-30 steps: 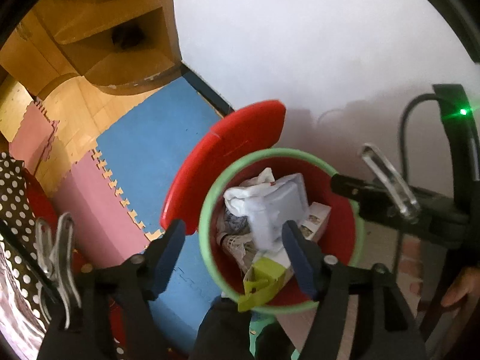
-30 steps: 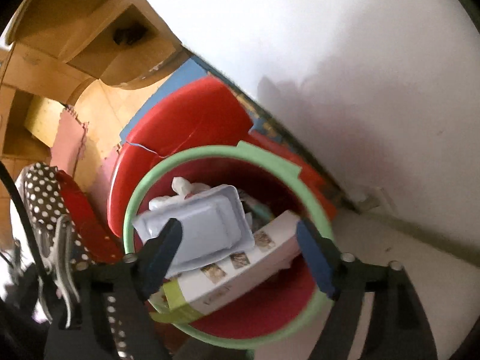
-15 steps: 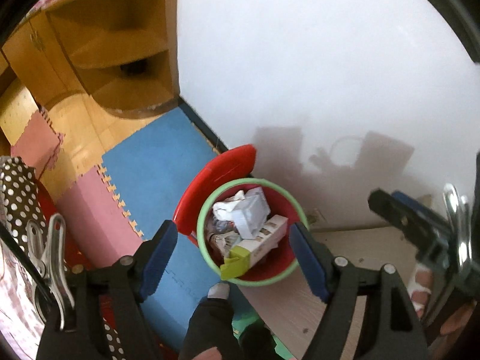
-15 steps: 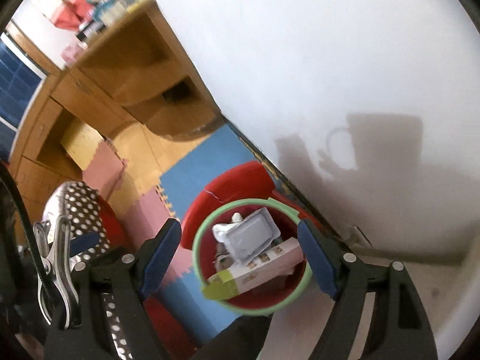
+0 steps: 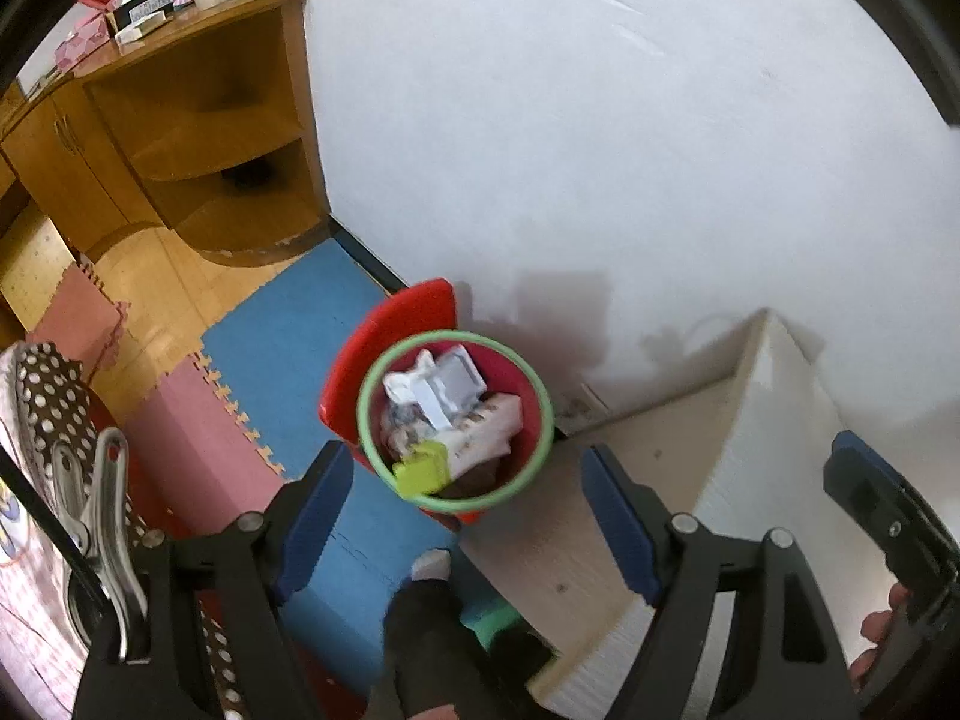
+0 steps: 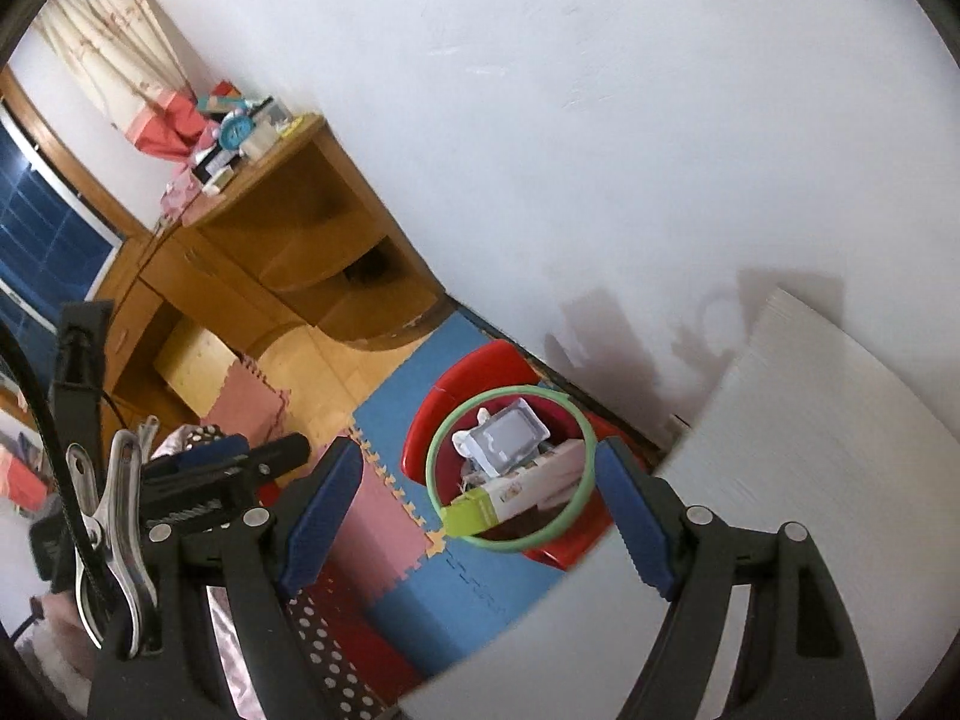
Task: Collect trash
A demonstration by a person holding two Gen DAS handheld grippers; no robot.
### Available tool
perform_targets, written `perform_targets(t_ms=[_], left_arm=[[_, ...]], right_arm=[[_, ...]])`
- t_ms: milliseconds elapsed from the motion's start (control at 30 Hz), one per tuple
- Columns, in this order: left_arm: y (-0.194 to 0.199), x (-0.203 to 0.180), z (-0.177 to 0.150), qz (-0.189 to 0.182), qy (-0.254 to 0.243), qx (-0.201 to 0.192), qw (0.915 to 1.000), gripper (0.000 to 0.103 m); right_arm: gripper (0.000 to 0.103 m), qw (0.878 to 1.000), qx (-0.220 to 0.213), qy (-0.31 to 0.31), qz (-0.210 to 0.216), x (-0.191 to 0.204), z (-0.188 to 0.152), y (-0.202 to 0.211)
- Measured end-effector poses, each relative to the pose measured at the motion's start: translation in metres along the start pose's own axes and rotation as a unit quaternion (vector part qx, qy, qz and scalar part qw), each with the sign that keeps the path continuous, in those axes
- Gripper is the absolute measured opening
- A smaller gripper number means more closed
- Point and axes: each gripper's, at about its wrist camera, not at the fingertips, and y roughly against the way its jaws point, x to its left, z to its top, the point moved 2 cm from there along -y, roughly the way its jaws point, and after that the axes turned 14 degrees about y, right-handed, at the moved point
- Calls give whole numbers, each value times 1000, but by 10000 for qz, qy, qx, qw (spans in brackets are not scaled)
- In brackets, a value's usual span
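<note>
Seemingly well along, judging by the load: found the bin (image 5: 543, 414) holding trash and neither tool carrying anything. Saw no loose trash on the bare part of the desk (image 5: 660, 438) or on the blue mat (image 5: 282, 330) within either view, so judged little left to do here, though could not vouch for the rest of the room.

Found the left tool (image 5: 465, 468) spread wide and empty, well above the bin, pointed steeply down at it. Found the right tool (image 6: 480, 462) spread the same, nothing between its pads, also high and clear of the rim (image 6: 432, 468). Touched nothing with either.

Placed the bin on the floor, on the blue mat, close to the wall and just beside the desk's corner. Noted its red body, green ring round the mouth, and red lid (image 5: 390, 336) standing up behind it, so mouth open.

Counted inside: a long carton (image 5: 486, 429) with a lime-green end (image 5: 423, 468), lying slanted near the top; a pale plastic tray (image 5: 453, 387) resting partly on it; crumpled white paper (image 5: 402, 384) tucked behind. Made out more scraps beneath, too small to name. Kept all of it below or about level with the ring, nothing spilling over.

Spotted a dark-socked foot (image 5: 426, 606) on the mat just short of the bin.
</note>
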Motion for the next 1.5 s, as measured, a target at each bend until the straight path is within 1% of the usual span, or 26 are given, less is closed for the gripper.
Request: perform_targets(t_ms=[67, 167, 300, 367, 467, 567, 733, 833, 1033, 1500], left_arm=[[3, -8, -16, -90, 7, 115, 9999, 82], [13, -23, -39, -117, -97, -10, 9999, 82], [14, -39, -62, -94, -318, 6, 9994, 82], [11, -45, -73, -37, -433, 48, 9990, 82], [16, -51, -86, -43, -513, -25, 9987, 82], [16, -55, -93, -42, -558, -43, 9984, 82], [15, -56, -99, -47, -550, -31, 9985, 82], [11, -55, -99, 85, -581, -21, 9983, 82], [13, -51, -101, 81, -568, -75, 9983, 82], [26, -39, -90, 76, -420, -290, 9987, 84]], right_arm=[[81, 9999, -78, 109, -103, 0, -10, 17], [81, 9986, -185, 420, -279, 2, -22, 42], [81, 9978, -372, 475, -287, -6, -42, 70], [81, 9980, -347, 462, -257, -14, -52, 76], [81, 9988, -226, 339, -284, -26, -66, 78], [81, 9996, -155, 144, -205, -39, -74, 76], [81, 9990, -86, 263, -338, -44, -77, 76], [81, 9989, -82, 323, -318, -43, -75, 75], [81, 9986, -85, 454, -255, -39, -77, 75], [81, 9985, -193, 496, -115, -32, -75, 73]])
